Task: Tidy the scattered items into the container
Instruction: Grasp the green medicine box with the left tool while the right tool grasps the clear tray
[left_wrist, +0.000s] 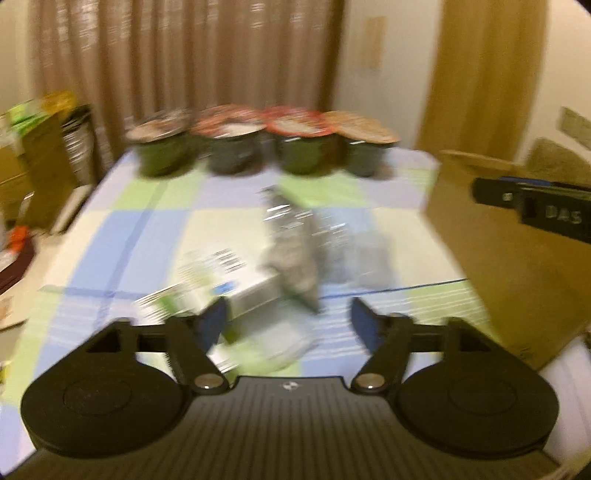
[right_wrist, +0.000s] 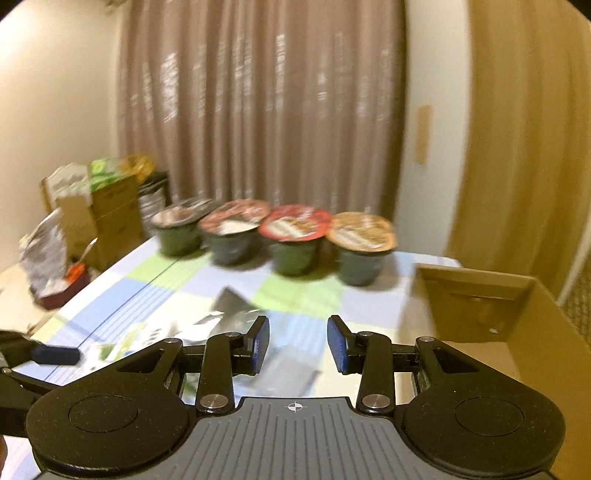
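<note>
Blurred packets (left_wrist: 236, 280) beyond hand-held gripper (left_wrist: 288, 321)

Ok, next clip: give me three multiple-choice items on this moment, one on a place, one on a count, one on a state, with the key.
1. Where is the cardboard box relative to the cups?
A. on their right
B. on their left
C. behind them

2. How many lidded cups stand in the row at the table's far edge?
A. two
B. four
C. six

3. What is the state of the left gripper?
A. shut on a cup
B. shut on a packet
C. open, holding nothing

Key: 1 A, the box fills the right side in both views. 2 B, four lids side by side. 3 C, its jaws stand apart above the silver packets on the checked tablecloth.
</note>
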